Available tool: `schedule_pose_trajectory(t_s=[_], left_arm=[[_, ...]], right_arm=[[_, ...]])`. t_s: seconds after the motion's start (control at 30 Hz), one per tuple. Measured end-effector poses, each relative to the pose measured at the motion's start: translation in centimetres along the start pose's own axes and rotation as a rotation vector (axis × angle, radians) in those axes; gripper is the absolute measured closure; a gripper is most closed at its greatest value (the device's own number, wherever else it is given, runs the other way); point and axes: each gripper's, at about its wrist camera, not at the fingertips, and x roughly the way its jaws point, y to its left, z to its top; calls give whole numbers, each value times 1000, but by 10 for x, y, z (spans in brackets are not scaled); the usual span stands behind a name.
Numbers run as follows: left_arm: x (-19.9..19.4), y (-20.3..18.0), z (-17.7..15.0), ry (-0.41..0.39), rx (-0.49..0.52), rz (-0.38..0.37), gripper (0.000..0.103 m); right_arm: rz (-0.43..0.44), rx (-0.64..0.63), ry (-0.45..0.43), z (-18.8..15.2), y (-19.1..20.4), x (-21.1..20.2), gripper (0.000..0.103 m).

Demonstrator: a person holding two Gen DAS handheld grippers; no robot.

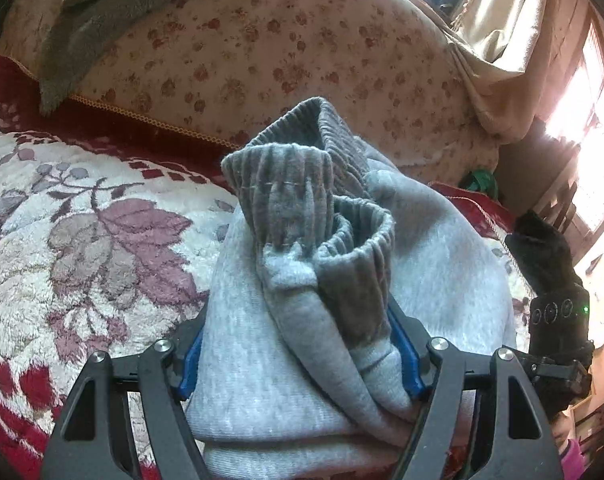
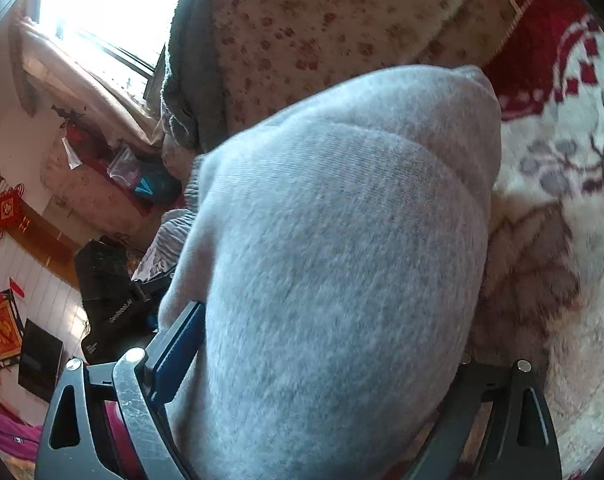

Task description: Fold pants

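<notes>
The grey sweatpants (image 1: 262, 360) are bunched into a thick folded bundle. In the left wrist view the ribbed ankle cuffs (image 1: 286, 196) stick up at the front of the bundle. My left gripper (image 1: 302, 356) is shut on the bundle, its blue-padded fingers (image 1: 190, 364) pressing both sides. In the right wrist view the pants (image 2: 334, 248) fill the middle of the frame. My right gripper (image 2: 314, 360) is shut on the fabric; its left blue pad (image 2: 178, 344) shows, the right finger is hidden behind cloth. The right gripper also shows at the right edge of the left wrist view (image 1: 558, 320).
The pants are over a plush bed blanket (image 1: 82, 240) with red and purple flowers. A floral pillow or quilt (image 1: 282, 52) lies behind, with a grey-green towel (image 1: 90, 12) on it. A bright window (image 2: 102, 8) and room clutter (image 2: 102, 280) are to the side.
</notes>
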Motion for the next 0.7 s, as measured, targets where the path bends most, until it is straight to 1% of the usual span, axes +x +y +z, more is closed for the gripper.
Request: schedule_pose_trajectory(t_s=[0.07,0.2,0.3,0.37,0.43,0.5,0.6,0.7], left_arm=[[2,-3,0,-8,12,6,29],[1,-6,-2,-19,18,16,28],[1,-5,-3,-10,7,30,23],[-2,-4,-3,-7,9,50,18],[-7,-3,-4,-10,23,81,15],[-11,-4,-4,-11,39,101,14],[-20,-7,-4,-23,62,130,13],[-28,-12,-2,-30,78,176,12]], right_arm=[[-8,30,15,0,-5,0,3],[-34,60,38,1,-8,-5,2],[-77,73,46,-1,-6,-11,2],[-116,73,43,-2,-2,-18,2],[-160,59,35,-3,4,-24,2],[-210,35,18,-4,10,-31,2],[-297,-35,-27,-1,27,-43,2],[-336,-79,-63,3,42,-53,2]])
